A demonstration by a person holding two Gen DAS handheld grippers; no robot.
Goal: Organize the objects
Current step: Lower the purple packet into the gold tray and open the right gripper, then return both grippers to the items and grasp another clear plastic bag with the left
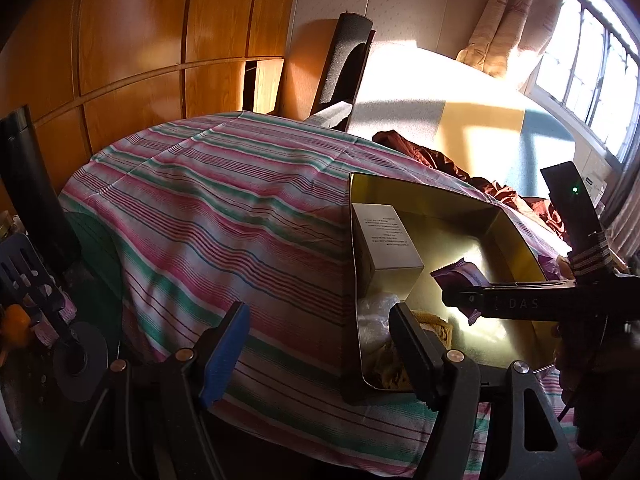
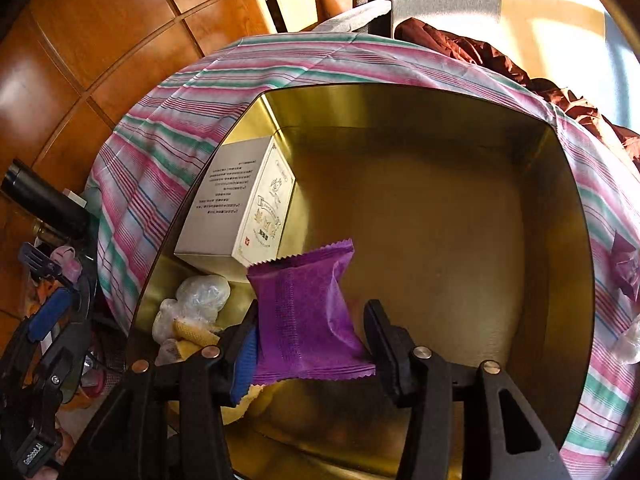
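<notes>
A gold metal tin lies open on a striped cloth; it also shows in the left wrist view. Inside stand a white printed box, a crumpled clear wrapper and yellow pieces. My right gripper is shut on a purple snack packet and holds it above the tin's near left part. In the left wrist view the packet hangs from the right gripper over the tin. My left gripper is open and empty at the tin's near left edge.
Another purple packet and a clear wrapper lie on the cloth right of the tin. A dark red garment lies behind. A black tube and clutter stand at the left. Wooden wardrobe doors are behind.
</notes>
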